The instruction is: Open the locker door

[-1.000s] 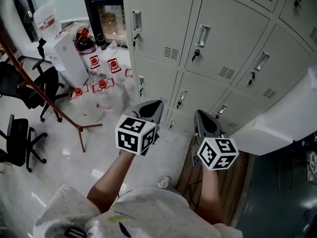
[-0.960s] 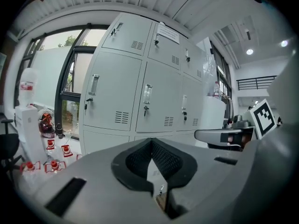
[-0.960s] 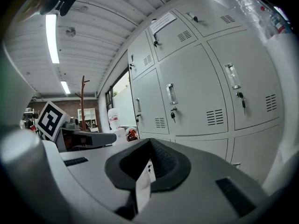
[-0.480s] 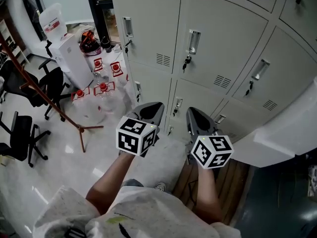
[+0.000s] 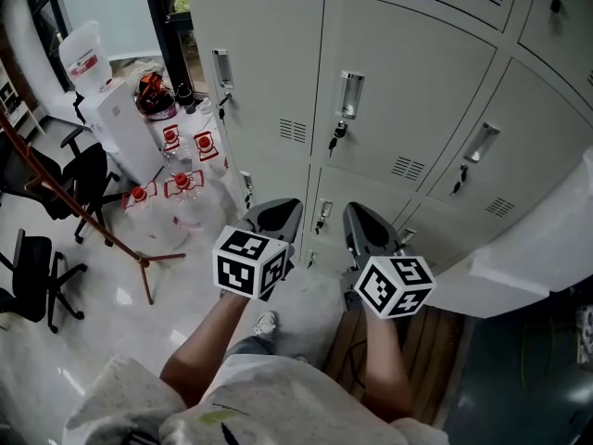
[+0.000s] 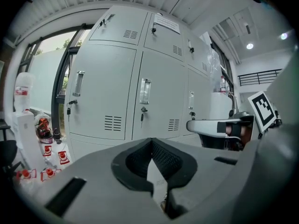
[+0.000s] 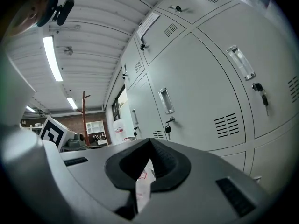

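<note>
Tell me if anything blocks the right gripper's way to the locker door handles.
Nothing visible does. The right gripper, jaws shut and empty, points at the locker doors with only open air before the handle. The water bottles stand off to the left.

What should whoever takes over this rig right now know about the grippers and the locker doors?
Left gripper: fingers together, holding nothing.
Right gripper: fingers together, holding nothing.
Both are held side by side in front of the locker doors, touching none.
All doors in view are closed; keys hang in several of them.
Done: nothing on a door yet.
Left: choose the door, take its handle, pull it open.
</note>
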